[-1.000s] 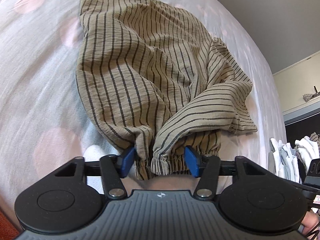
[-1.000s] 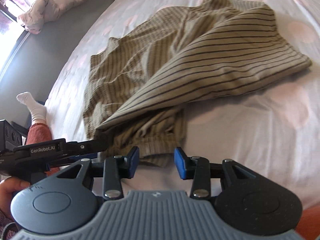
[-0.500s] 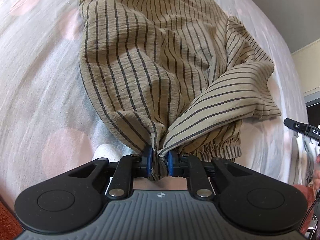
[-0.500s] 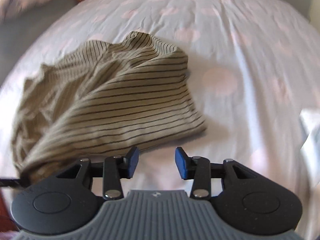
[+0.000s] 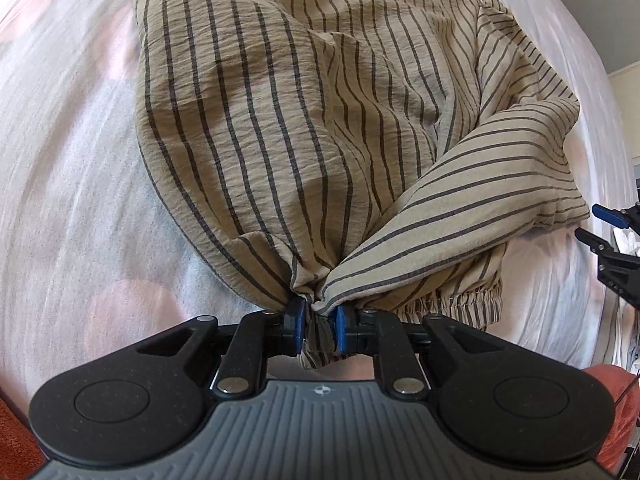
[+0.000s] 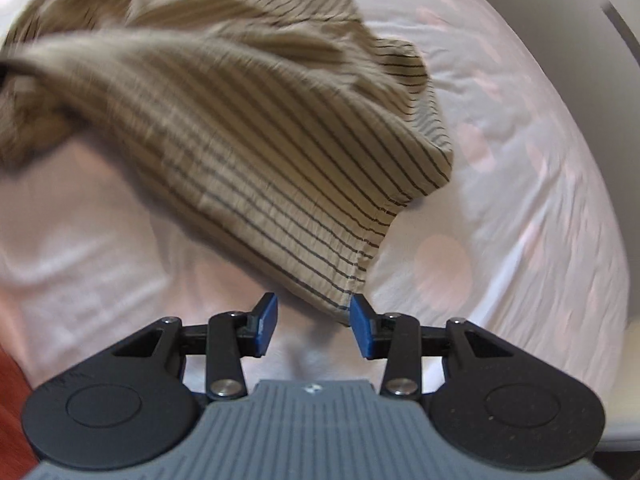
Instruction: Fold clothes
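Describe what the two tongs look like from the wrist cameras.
Left tongs and right tongs match: blue rectangular pads on black linkage arms with silver pivot screws, two round black housings, and a ribbed grey centre plate bearing a small white emblem. No cables or sleeves are clearly visible.

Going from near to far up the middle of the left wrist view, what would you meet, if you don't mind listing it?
Left gripper, shut on the gathered elastic waistband → the striped tan garment spreading upward → the pale pink-spotted bedsheet beyond its far edge.
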Demonstrator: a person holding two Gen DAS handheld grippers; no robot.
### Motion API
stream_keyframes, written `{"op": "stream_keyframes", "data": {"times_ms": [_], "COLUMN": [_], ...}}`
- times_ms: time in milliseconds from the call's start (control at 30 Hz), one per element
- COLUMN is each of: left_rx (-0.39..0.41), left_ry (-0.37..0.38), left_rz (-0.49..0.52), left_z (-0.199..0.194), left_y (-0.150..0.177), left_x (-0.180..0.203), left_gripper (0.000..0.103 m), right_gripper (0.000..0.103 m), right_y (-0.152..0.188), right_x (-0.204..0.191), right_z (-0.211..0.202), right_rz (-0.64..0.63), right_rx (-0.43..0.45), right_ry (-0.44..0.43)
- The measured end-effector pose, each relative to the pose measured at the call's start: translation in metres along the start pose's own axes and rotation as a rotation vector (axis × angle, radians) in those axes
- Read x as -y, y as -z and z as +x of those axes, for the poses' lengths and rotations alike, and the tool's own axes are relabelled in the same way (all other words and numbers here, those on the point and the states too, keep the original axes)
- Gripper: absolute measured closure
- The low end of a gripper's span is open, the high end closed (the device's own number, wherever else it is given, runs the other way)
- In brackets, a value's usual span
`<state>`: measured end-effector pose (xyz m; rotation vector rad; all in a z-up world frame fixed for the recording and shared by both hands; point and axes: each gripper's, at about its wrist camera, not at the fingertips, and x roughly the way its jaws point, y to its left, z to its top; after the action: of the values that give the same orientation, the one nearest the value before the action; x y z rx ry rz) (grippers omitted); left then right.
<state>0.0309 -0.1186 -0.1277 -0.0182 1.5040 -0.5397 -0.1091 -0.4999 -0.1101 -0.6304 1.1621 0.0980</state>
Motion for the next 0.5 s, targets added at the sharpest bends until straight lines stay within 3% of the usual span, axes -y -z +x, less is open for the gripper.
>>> {"op": "stream_keyframes", "data": {"times_ms": [100,167,233,500], "left_rx": [-0.003,-0.011,-0.018,-0.011], "left_ry": [0.010,0.013,0.015,0.013], "left_rz": [-0.012,-0.012,-0.011,0.012], "left_z": [0.001,0.001,0.001,-0.001], "left_y": [0.000,-0.002,-0.003,-0.001], "left_x": [-0.003,-0.003,-0.003,0.000], "left_gripper": [0.090,0.090,0.090,0.090], "right_gripper": [0.062,0.068,0.096,0.101], "right_y": [0.002,-0.001,-0.005,-0.051], "right_x": [-0.007,-0.010,-0.011,0.014], "right_z": [0.011,0.015,0.017,-0.009], "right_rz": [-0.119,-0.167,-0.207,-0.276], "right_rx": [-0.008,-0.015,-0.024,-0.017], "right_ry": [0.022,0.044,0.070,0.174]}}
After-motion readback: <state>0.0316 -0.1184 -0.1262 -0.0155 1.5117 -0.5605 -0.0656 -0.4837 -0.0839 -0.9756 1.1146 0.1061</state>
